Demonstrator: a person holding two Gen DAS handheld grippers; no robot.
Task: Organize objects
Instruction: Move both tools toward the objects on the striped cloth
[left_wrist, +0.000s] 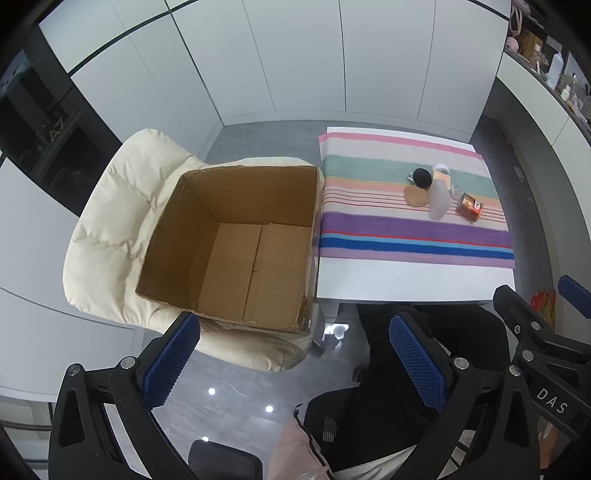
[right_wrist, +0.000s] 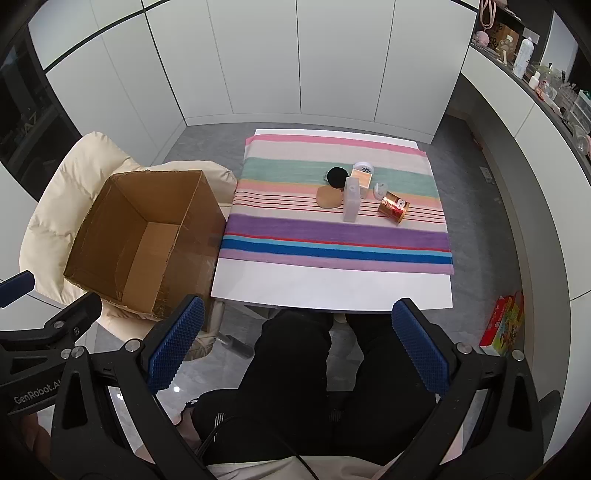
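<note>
An open, empty cardboard box (left_wrist: 236, 243) (right_wrist: 147, 240) sits on a cream padded chair (left_wrist: 110, 221) left of the table. On the striped cloth (right_wrist: 332, 229) lie a red-gold can (right_wrist: 393, 207) (left_wrist: 469, 206) on its side, a frosted plastic bottle (right_wrist: 351, 203) (left_wrist: 439, 203), a tan round pad (right_wrist: 328, 197) (left_wrist: 415, 195), a black round object (right_wrist: 338, 176) (left_wrist: 422, 176) and a white jar (right_wrist: 364, 169). My left gripper (left_wrist: 295, 365) is open and empty, held high in front of the box. My right gripper (right_wrist: 299, 350) is open and empty, above the person's lap.
The white table (right_wrist: 332, 288) has a bare front strip. The person's black-trousered legs (right_wrist: 332, 369) are under the grippers. A colourful box (right_wrist: 504, 321) stands on the floor at right. White cabinets line the back; a cluttered shelf (right_wrist: 546, 81) runs along the right.
</note>
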